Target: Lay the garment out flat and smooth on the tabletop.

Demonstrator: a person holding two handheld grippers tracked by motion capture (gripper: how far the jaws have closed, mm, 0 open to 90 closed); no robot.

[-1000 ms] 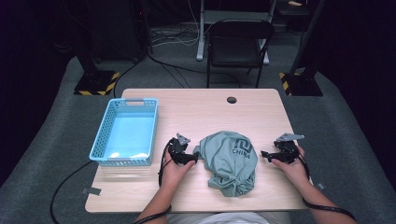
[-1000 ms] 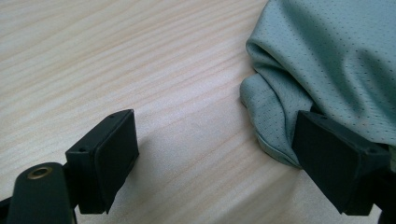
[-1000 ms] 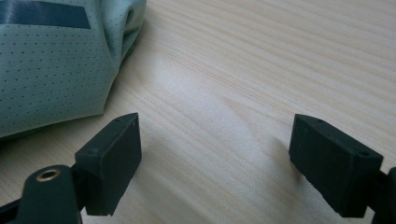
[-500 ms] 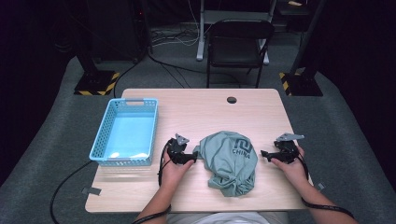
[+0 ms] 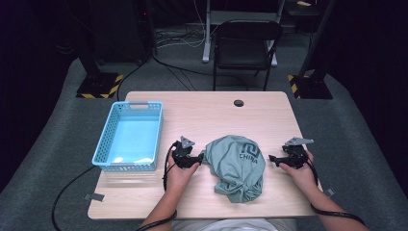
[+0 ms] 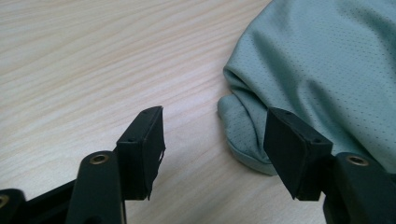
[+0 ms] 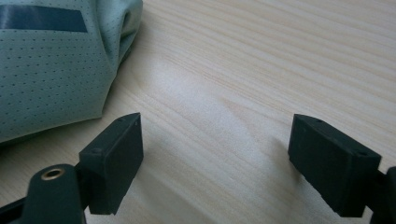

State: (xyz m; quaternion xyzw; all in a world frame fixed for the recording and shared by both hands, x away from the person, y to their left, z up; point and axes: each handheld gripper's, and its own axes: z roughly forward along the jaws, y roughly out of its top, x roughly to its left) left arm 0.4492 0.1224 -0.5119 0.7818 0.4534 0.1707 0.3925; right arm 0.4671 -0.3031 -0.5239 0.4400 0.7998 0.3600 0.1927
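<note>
A crumpled grey-green sports shirt (image 5: 238, 166) with dark "CHINA" lettering lies on the wooden table (image 5: 207, 115) between my two grippers. My left gripper (image 5: 199, 159) rests at the shirt's left edge, open; a folded hem (image 6: 243, 135) of the shirt (image 6: 327, 65) lies just inside its right jaw, not pinched. My right gripper (image 5: 272, 158) sits a short way right of the shirt, open, with only bare wood between its jaws (image 7: 215, 154); the shirt's edge (image 7: 56, 74) lies beyond its left jaw.
A light blue plastic basket (image 5: 129, 137), with nothing inside, stands on the table's left side. A dark round hole (image 5: 238, 102) marks the far table edge. Behind the table stand a black chair (image 5: 245, 45) and black stands on the grey floor.
</note>
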